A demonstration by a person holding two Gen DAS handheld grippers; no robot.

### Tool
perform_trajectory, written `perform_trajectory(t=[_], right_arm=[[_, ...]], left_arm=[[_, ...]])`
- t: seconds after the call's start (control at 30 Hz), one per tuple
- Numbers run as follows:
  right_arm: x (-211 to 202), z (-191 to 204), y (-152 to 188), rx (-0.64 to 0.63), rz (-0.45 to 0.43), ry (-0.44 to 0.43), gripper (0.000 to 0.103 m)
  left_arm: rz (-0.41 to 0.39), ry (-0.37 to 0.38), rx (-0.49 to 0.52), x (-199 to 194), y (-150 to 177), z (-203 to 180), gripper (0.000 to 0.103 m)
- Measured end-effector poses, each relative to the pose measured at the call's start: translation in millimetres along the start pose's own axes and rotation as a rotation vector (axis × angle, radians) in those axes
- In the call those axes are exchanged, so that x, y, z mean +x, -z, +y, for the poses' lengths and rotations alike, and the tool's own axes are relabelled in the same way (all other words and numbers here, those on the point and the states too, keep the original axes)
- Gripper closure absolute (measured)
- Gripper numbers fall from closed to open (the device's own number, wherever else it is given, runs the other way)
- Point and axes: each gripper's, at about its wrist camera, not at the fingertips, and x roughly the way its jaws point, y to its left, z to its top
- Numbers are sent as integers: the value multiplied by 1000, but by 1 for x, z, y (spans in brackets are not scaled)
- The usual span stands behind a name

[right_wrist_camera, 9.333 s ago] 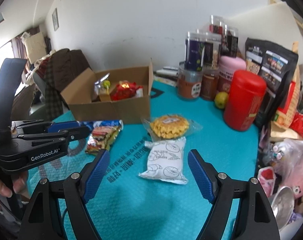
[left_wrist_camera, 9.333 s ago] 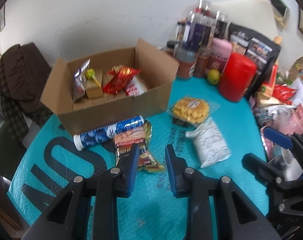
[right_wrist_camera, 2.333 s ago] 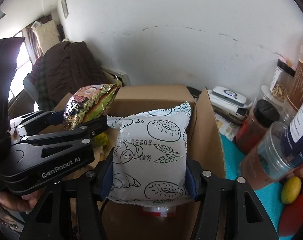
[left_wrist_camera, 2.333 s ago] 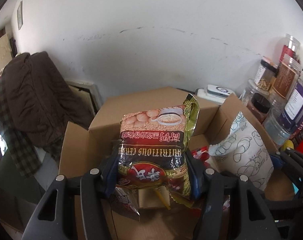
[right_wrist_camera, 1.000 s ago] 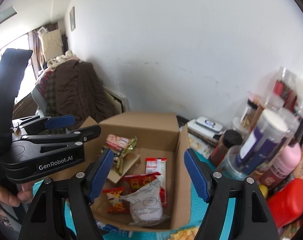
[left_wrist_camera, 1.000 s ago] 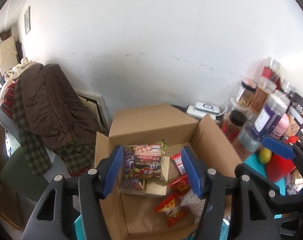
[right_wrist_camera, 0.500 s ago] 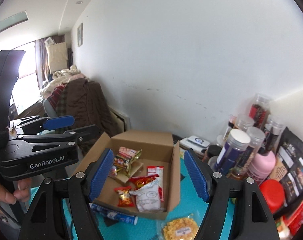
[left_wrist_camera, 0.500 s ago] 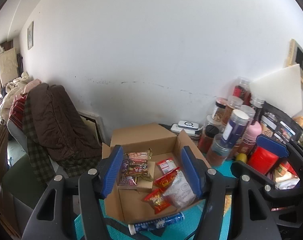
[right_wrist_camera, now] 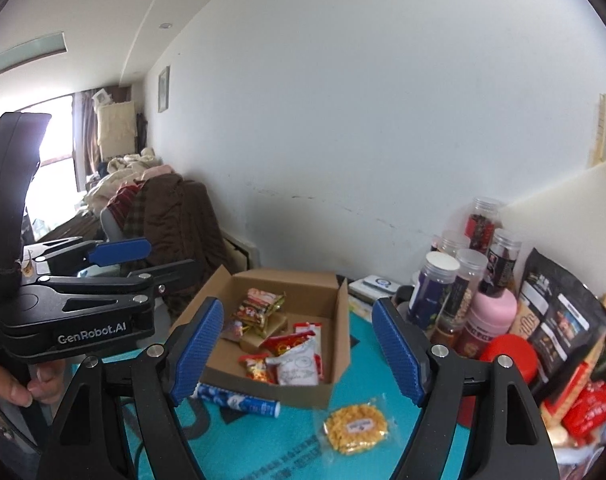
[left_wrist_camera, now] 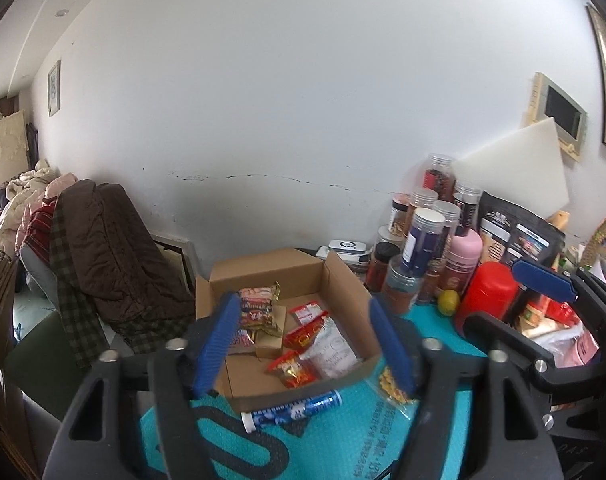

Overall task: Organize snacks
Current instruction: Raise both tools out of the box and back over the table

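Both our grippers, left gripper and right gripper, hang empty, fingers spread and lately widening, back from the box. Left of the box front lies the blue tube, right the yellow snack bag; we judge the tube might roll if nudged. Our fingers hide part of the box's near edge.

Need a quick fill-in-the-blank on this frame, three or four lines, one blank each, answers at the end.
1. The white pastry bag printed with line drawings lies inside the brown ____ box.
2. The blue cylindrical cookie tube lies on the ____ table mat, outside the box.
3. The clear bag of yellow snack pieces lies ____ the box.
4. Both the left gripper and the right gripper hold ____.

Answers: cardboard; teal; outside; nothing
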Motion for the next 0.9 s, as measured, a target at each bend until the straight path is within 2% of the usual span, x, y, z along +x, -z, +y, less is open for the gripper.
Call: perform_trajectory(t=[0.07, 0.43, 0.63, 0.73, 0.9], right_arm=[[-8, 2, 6, 5, -2, 0, 23], [-28, 10, 39, 20, 16, 9, 20], [-27, 7, 63, 41, 59, 13, 20], [-23, 2, 76, 60, 89, 13, 20], [-12, -6, 98, 92, 143, 16, 20]], left_arm=[[-19, -5, 8, -9, 7, -3, 22], [1, 14, 43, -33, 46, -9, 22], [44, 8, 74, -29, 71, -16, 22], [55, 25, 56, -25, 83, -15, 22], [118, 46, 50, -10, 102, -15, 22]])
